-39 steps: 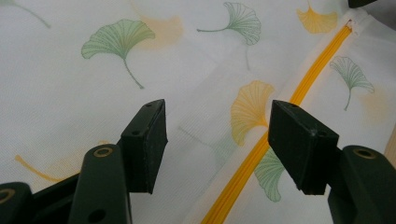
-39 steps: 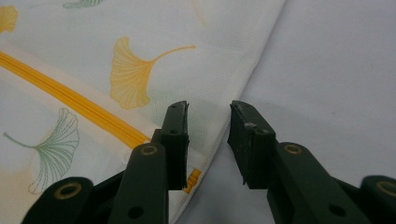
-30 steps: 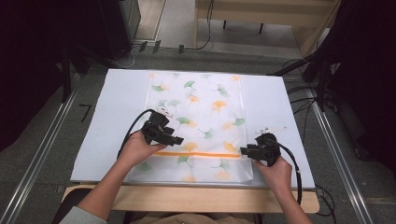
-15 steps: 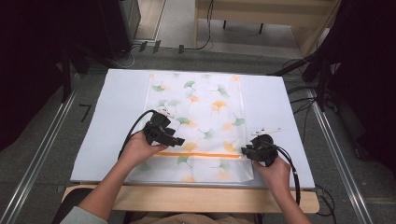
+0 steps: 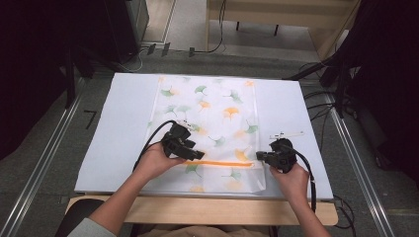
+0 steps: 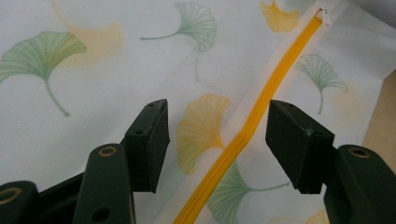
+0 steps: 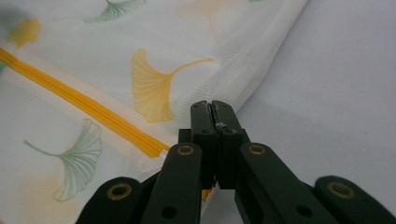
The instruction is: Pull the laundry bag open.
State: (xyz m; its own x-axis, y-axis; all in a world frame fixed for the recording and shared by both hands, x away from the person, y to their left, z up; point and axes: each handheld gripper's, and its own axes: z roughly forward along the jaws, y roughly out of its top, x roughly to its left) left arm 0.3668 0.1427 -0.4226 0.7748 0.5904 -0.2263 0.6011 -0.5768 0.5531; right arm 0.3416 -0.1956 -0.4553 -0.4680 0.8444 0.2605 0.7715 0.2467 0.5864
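Observation:
A white mesh bag (image 5: 212,111) printed with green and orange ginkgo leaves lies flat on the white mat (image 5: 121,123). An orange zipper (image 5: 222,163) runs across its near end and looks zipped. My left gripper (image 5: 195,155) hovers open over the zipper's left part, its jaws straddling the orange zipper (image 6: 252,121) in the left gripper view. My right gripper (image 5: 260,157) rests at the zipper's right end by the bag's edge. In the right gripper view that gripper (image 7: 215,109) is shut, with a small pale glint pinched between the jaws, seemingly the zipper pull. The zipper (image 7: 93,109) ends just left of them.
A thin white strip (image 5: 286,134) lies on the mat beyond the right gripper. The wooden table edge (image 5: 197,210) runs along the front. Metal rails flank the table, and cables (image 5: 321,106) trail on the floor at the right.
The right gripper has shifted slightly at the zipper's right end. The left hand and its gripper have stayed in place.

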